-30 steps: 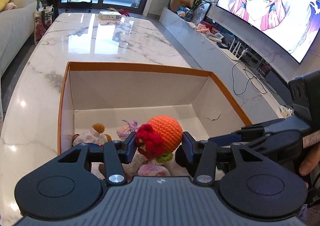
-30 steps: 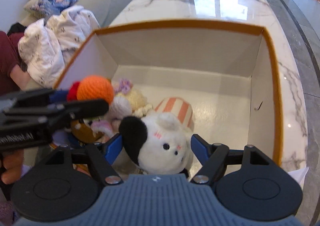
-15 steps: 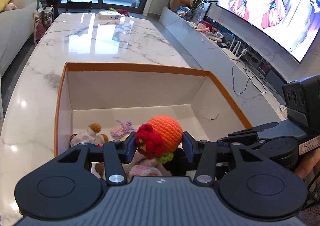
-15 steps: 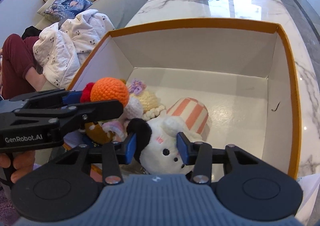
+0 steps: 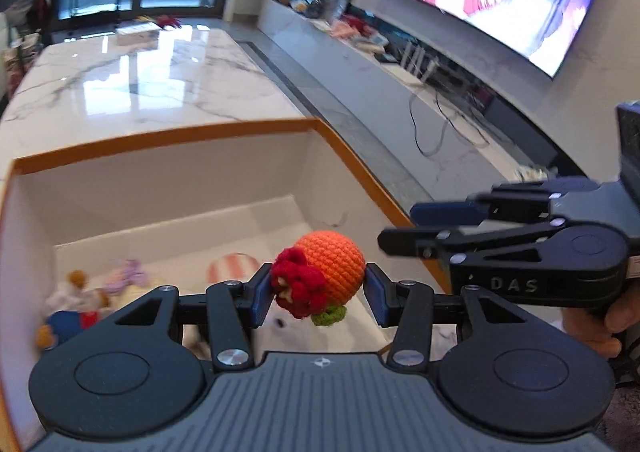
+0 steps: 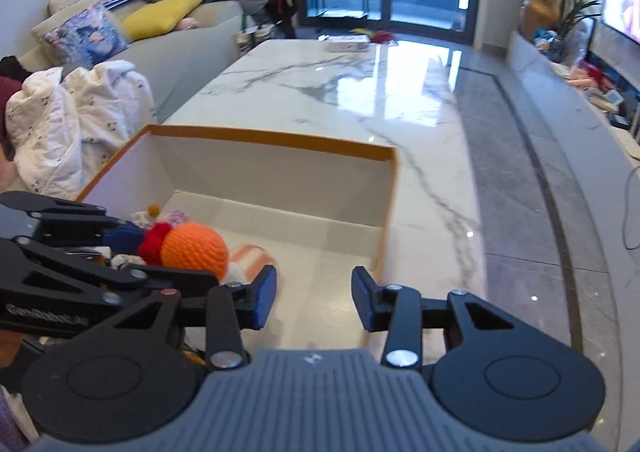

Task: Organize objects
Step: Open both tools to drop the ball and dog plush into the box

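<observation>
Since half a second ago your right tongs [image 6: 313, 302] have let go of the white plush and lifted back; they now stand wide apart with nothing between the pads, above the near right part of the box [image 6: 276, 140]. Your left tongs [image 5: 317, 294] are clamped on the ball [image 5: 330, 262], an orange crochet ball with a red tuft on its left side and a green bit under it. The blue pads press it from both sides and it hangs over the near part of the box.

From the left view, the right tongs [image 5: 394, 226] sit just right of the ball, over the box's right rim. From the right view, the left tongs reach in from the left, with the ball [image 6: 195, 250] at their tips.

Below and beyond the ball, a striped toy [image 5: 234, 272] lies on the box floor. Farther left of the left tongs, small blurred plush toys [image 5: 80, 300] crowd the box's left corner. The box rests on the marble worktop [image 6: 360, 92], which runs on beyond it.
</observation>
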A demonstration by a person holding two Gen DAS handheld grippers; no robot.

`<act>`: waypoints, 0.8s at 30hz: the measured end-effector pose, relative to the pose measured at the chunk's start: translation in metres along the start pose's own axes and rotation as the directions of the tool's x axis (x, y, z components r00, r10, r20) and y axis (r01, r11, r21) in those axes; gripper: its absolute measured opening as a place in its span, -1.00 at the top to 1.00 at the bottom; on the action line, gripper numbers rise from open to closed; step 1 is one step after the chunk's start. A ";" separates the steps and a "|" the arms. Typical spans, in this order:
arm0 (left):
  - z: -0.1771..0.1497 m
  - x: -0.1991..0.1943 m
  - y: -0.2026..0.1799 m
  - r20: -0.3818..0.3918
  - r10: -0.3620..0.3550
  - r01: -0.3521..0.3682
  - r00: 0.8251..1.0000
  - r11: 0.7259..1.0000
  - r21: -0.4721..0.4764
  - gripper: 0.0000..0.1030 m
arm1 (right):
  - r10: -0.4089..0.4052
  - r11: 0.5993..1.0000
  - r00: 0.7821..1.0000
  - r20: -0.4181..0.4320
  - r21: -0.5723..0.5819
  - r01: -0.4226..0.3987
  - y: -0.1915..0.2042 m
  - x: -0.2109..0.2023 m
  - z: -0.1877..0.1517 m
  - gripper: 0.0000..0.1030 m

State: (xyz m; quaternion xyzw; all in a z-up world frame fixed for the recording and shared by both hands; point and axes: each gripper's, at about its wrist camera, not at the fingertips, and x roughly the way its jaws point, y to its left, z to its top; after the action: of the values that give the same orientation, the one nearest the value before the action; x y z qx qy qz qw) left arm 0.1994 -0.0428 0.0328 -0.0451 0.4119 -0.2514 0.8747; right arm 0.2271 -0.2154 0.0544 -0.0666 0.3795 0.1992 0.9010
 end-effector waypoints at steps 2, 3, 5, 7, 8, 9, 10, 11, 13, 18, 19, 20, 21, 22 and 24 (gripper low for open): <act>0.000 0.012 -0.008 -0.036 -0.013 0.013 0.999 1.000 0.018 -0.07 | -0.016 1.000 1.000 0.016 0.006 0.015 -0.006 -0.004 -0.003 0.19; -0.001 0.017 -0.010 -0.052 -0.015 0.017 0.999 1.000 0.026 -0.07 | -0.014 1.000 1.000 0.020 0.014 0.014 -0.009 -0.006 -0.004 0.19; -0.003 0.025 -0.015 -0.079 -0.002 0.006 0.997 0.999 0.042 -0.07 | -0.010 0.999 1.000 0.020 0.036 0.009 -0.014 -0.006 -0.007 0.19; -0.005 0.029 -0.017 -0.094 0.014 -0.010 0.995 0.999 0.051 -0.07 | -0.004 0.999 1.000 0.018 0.052 0.003 -0.017 -0.005 -0.009 0.19; -0.006 0.030 -0.018 -0.100 0.019 -0.014 0.995 0.999 0.049 -0.07 | 0.001 0.998 1.000 0.016 0.058 -0.002 -0.017 -0.004 -0.011 0.18; -0.007 0.030 -0.017 -0.103 0.021 -0.016 0.994 0.999 0.046 -0.08 | 0.006 0.998 1.000 0.014 0.064 -0.007 -0.018 -0.004 -0.012 0.18; -0.008 0.030 -0.017 -0.106 0.023 -0.018 0.994 0.999 0.048 -0.08 | 0.012 0.998 1.000 0.013 0.068 -0.013 -0.017 -0.002 -0.013 0.18; -0.009 0.030 -0.018 -0.111 0.027 -0.021 0.993 0.998 0.051 -0.08 | 0.017 0.997 1.000 0.014 0.070 -0.018 -0.015 -0.002 -0.014 0.19; -0.010 0.026 -0.018 -0.114 0.044 -0.037 0.992 0.998 0.058 -0.09 | 0.022 0.997 1.000 0.017 0.071 -0.023 -0.012 -0.003 -0.016 0.19; -0.010 0.021 -0.013 -0.122 0.062 -0.058 0.991 0.998 0.034 -0.09 | 0.027 0.997 0.999 0.022 0.068 -0.028 -0.008 -0.005 -0.017 0.18; -0.011 0.020 -0.013 -0.121 0.068 -0.065 0.990 0.997 0.029 -0.09 | 0.026 0.997 0.999 0.020 0.065 -0.028 -0.008 -0.006 -0.017 0.18; -0.011 0.019 -0.012 -0.118 0.077 -0.074 0.990 0.997 0.025 -0.10 | 0.025 0.998 1.000 0.019 0.063 -0.027 -0.006 -0.006 -0.018 0.18; -0.012 0.018 -0.012 -0.114 0.086 -0.084 0.990 0.996 0.025 -0.10 | 0.025 0.998 1.000 0.017 0.062 -0.026 -0.006 -0.007 -0.019 0.18; -0.013 0.016 -0.012 -0.107 0.092 -0.090 0.990 0.996 0.025 -0.10 | 0.025 0.998 1.000 0.016 0.062 -0.026 -0.005 -0.008 -0.020 0.17; -0.014 0.011 -0.012 -0.092 0.094 -0.092 0.991 0.995 0.024 -0.12 | 0.025 0.998 1.000 0.016 0.066 -0.026 -0.006 -0.010 -0.022 0.17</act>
State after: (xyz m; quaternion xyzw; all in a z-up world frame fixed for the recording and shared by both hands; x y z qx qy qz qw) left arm 0.1898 -0.0571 0.0192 -0.0054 0.4513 -0.2163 0.8658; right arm 0.2086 -0.2295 0.0462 -0.0306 0.3800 0.1984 0.9029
